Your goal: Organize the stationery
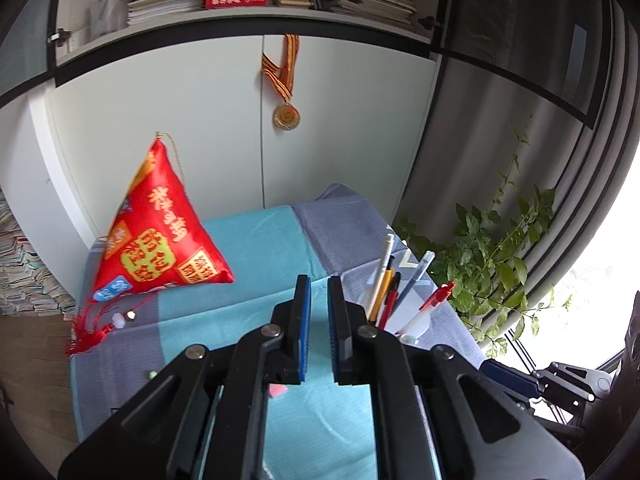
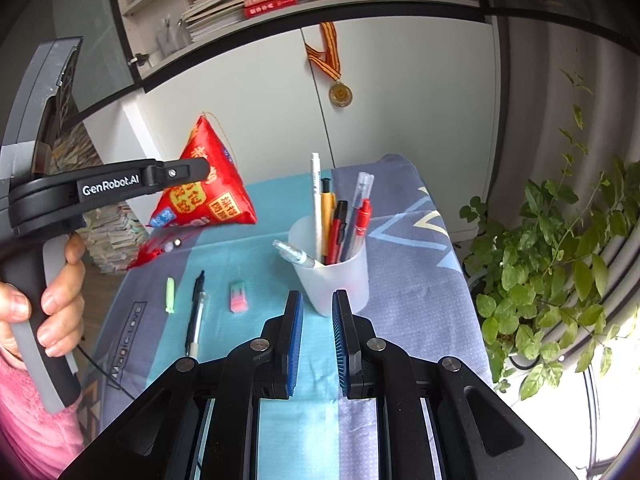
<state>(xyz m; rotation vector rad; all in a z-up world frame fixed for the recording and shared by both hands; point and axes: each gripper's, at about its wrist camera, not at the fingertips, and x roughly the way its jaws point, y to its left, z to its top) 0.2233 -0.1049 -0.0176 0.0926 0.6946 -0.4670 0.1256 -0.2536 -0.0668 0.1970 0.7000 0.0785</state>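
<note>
Table with blue-and-grey cloth (image 2: 400, 300): 1 translucent white cup (image 2: 334, 276) holding 5 upright pens, a 6th clear pen (image 2: 294, 255) leaning over its left rim. Loose on the cloth to the cup's left: 1 black pen (image 2: 195, 312), 1 green cap (image 2: 170, 295), 1 pink-and-green eraser (image 2: 238, 298); 1 red pyramid pouch (image 2: 208, 188) stands behind them. Left gripper (image 1: 319, 284) and right gripper (image 2: 318, 300): jaws drawn nearly together, nothing between them, both above the cloth.
</note>
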